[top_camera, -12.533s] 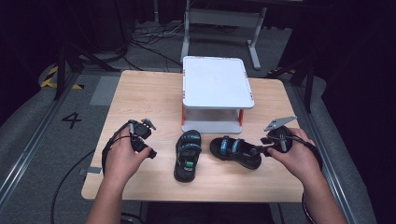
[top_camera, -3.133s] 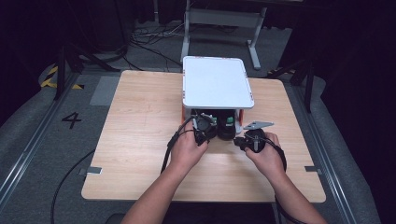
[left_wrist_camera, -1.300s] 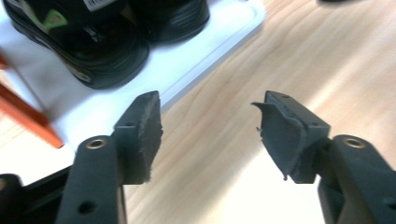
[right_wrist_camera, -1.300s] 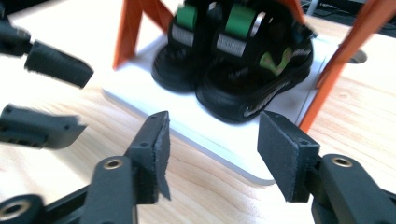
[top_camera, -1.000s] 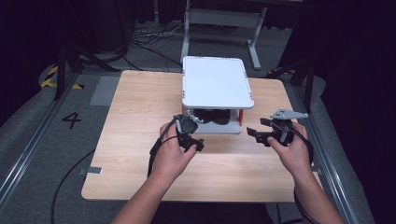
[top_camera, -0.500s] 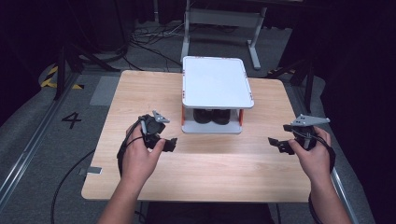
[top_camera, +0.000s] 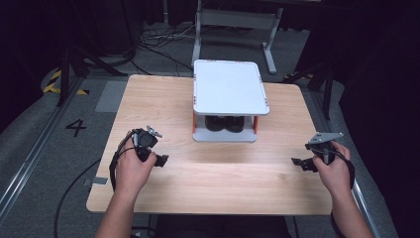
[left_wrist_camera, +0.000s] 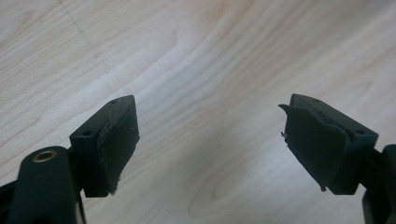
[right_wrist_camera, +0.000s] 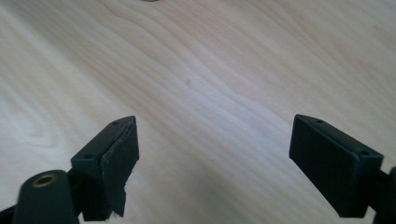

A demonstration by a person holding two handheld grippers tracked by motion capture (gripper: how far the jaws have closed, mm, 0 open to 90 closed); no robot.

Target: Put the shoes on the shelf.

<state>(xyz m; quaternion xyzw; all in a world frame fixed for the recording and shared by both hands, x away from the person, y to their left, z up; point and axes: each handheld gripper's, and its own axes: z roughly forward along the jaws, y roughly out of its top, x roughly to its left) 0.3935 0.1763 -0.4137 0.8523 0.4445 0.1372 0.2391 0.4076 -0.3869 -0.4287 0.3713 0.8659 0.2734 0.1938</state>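
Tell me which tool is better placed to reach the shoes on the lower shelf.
Probably the left tool: it is open and sits nearer the shoes under the white rack than the right tool, out by the table's edge.

Two dark sandals (top_camera: 224,123) sit under the white rack (top_camera: 229,92), both grippers held well apart from it.

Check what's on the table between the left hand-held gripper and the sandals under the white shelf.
Nothing: in the high view, bare wooden tabletop runs from the left hand-held gripper to the sandals under the white shelf.
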